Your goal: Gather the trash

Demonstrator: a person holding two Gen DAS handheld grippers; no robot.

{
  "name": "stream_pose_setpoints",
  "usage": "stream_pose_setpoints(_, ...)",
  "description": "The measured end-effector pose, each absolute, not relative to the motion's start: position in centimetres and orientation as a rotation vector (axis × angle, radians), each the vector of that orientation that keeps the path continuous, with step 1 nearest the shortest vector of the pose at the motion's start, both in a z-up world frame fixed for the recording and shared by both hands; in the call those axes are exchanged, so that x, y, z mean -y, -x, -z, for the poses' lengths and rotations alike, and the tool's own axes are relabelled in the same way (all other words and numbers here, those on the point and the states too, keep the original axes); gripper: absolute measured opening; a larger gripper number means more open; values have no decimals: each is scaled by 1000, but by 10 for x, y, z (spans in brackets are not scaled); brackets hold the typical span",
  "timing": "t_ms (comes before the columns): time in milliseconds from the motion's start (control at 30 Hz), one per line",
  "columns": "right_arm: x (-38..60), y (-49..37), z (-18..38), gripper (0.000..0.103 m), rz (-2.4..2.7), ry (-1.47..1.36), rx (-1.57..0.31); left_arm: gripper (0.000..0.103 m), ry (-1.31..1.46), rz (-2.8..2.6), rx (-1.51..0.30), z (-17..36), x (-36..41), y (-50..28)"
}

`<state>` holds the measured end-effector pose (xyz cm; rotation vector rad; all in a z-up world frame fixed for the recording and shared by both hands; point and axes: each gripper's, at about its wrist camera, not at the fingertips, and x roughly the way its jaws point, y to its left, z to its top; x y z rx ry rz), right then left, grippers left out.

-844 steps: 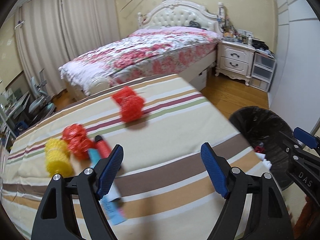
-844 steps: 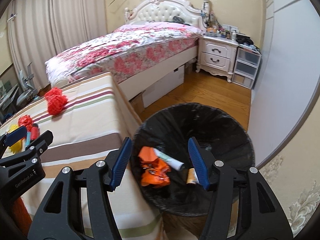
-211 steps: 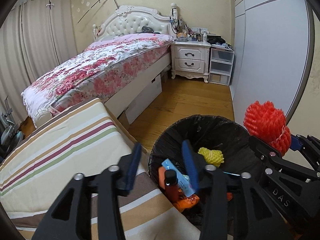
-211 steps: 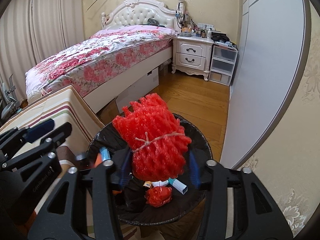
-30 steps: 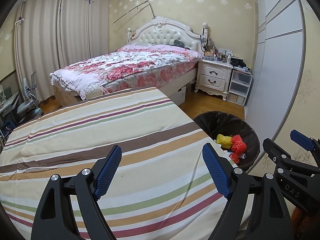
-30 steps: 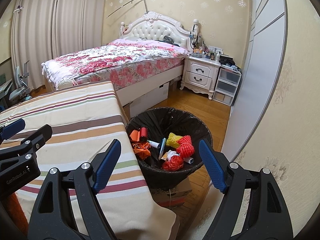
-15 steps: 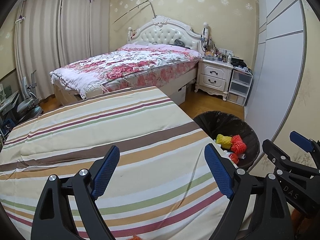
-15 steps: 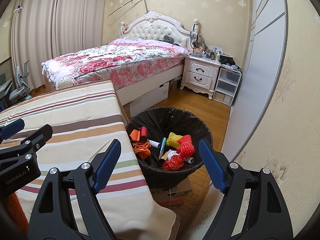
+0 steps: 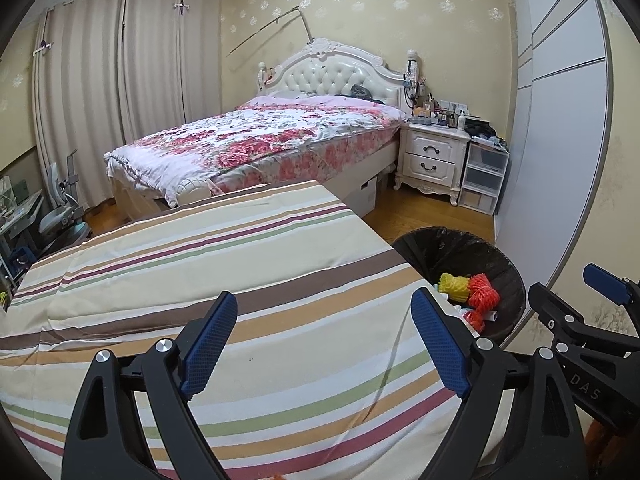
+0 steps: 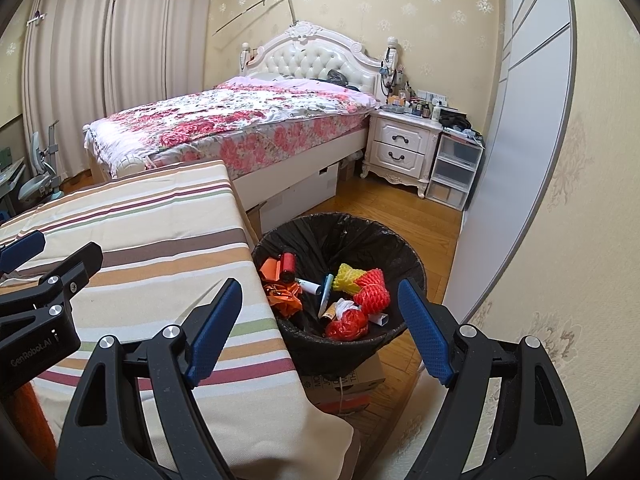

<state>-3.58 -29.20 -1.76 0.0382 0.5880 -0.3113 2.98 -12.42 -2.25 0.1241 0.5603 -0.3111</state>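
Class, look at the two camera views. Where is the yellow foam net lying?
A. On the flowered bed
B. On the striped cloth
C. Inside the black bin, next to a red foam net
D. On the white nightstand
C: the yellow foam net lies inside the black bin, touching a red foam net; no such net shows on the striped cloth.

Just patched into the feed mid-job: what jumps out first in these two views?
The black-lined trash bin on the floor by the striped table's corner draws the eye, heaped with bright litter: red mesh balls, a yellow mesh ball and orange wrappers. The striped tablecloth shows no litter. The left gripper and right gripper both stand open, holding nothing.
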Motion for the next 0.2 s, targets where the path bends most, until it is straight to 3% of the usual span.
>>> stream_pose_setpoints(200,286,31,23,78,296,-28,-600,86,-103,273,-599,27,111,-41)
